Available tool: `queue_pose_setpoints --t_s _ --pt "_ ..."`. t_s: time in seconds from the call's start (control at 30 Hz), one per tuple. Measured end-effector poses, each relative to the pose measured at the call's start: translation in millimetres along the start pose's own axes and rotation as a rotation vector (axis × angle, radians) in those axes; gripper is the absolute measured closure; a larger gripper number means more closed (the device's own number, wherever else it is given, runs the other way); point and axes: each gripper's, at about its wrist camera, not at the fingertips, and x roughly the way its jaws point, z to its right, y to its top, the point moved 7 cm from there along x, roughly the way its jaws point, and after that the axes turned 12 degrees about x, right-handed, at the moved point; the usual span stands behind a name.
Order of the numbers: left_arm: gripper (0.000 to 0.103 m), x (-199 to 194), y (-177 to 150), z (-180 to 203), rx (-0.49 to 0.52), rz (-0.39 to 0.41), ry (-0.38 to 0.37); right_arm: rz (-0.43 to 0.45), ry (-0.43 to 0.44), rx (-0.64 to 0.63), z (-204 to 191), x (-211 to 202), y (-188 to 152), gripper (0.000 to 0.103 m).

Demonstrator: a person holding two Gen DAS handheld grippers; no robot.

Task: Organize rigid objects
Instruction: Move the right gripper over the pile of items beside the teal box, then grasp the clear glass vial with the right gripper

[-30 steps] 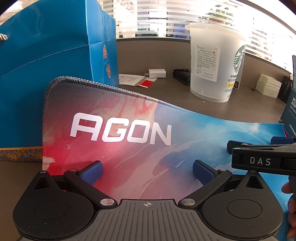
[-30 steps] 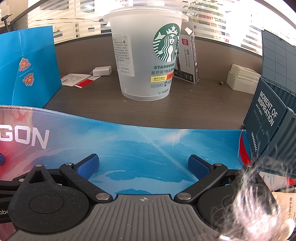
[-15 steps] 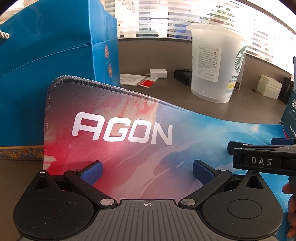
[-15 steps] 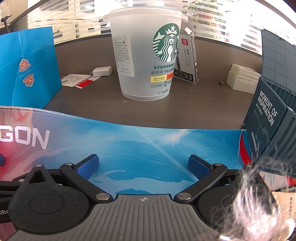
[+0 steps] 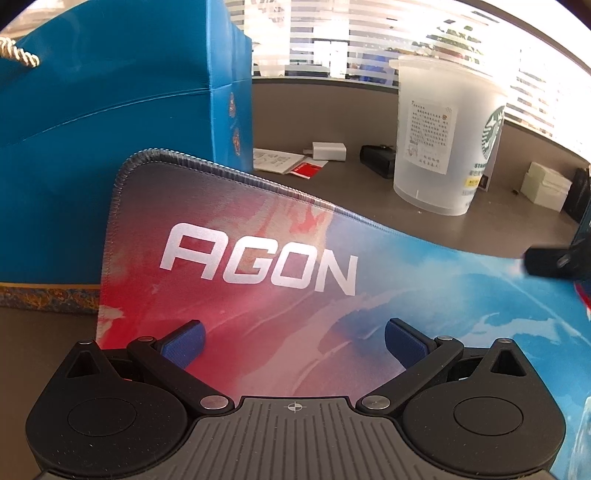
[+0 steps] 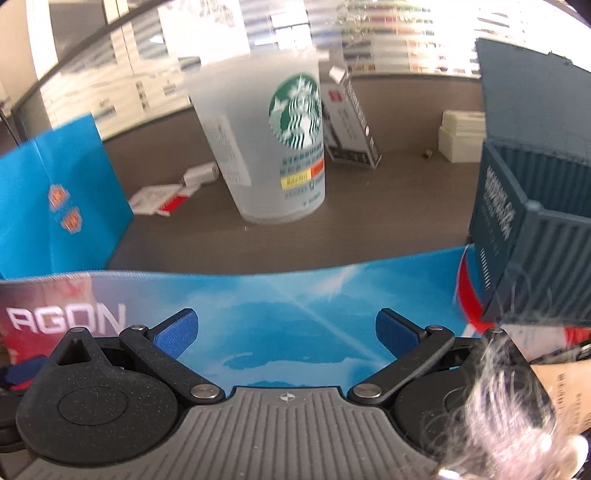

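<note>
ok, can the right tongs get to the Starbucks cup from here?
Probably yes. The right tongs are open over the mouse pad, and only bare desk lies between the pad's edge and the Starbucks cup, straight ahead.

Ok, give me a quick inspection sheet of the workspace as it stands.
Surface: brown desk, with an AGON mat on its near part.
Job's things: Starbucks cup upright beyond the mat; grey container box on the mat's right end.
Clutter: blue bag at left; white charger, papers, black case, white boxes, leaning carton.
Grippers: left gripper and right gripper open, empty, over the mat.
Cables: nothing seen.
Surroundings: windows with blinds.
</note>
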Motion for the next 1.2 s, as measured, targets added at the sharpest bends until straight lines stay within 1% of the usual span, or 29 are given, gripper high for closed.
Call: queue_pose_setpoints --t_s 0.1,0.2,0.27,0.37,0.47,0.63,0.77,0.87,0.93,1.07,1.1,1.13,1.2 --pt "0.000 1 0 1 0.008 0.000 0.004 0.008 0.027 -0.005 4 -17 8 0.000" --pt "0.000 1 0 2 0.012 0.001 0.007 0.013 0.101 -0.022 17 -43 15 0.000" --pt "0.000 2 0 3 0.016 -0.003 0.010 0.041 0.148 -0.052 35 -66 22 0.000" --pt "0.000 3 0 4 0.022 -0.008 0.014 0.075 0.195 -0.118 69 -95 29 0.000" --pt "0.000 4 0 7 0.033 -0.016 0.023 0.072 0.210 -0.233 108 -120 29 0.000" --pt "0.000 5 0 7 0.027 -0.017 0.019 0.032 0.165 -0.521 171 -148 19 0.000" --pt "0.000 5 0 7 0.024 -0.017 0.020 -0.025 0.179 -0.614 210 -155 11 0.000" --pt "0.000 5 0 7 0.024 -0.017 0.020 -0.068 0.187 -0.648 231 -149 5 0.001" --pt "0.000 5 0 7 0.024 -0.017 0.020 -0.110 0.224 -0.648 239 -144 0 0.003" --pt "0.000 5 0 6 0.024 -0.017 0.020 -0.189 0.270 -0.662 243 -131 -6 0.013" --pt "0.000 5 0 6 0.024 -0.017 0.020 -0.202 0.285 -0.668 243 -129 -8 0.014" --pt "0.000 6 0 7 0.024 -0.017 0.020 -0.215 0.299 -0.672 244 -127 -9 0.017" --pt "0.000 5 0 6 0.024 -0.017 0.020 -0.258 0.337 -0.669 243 -124 -13 0.029"
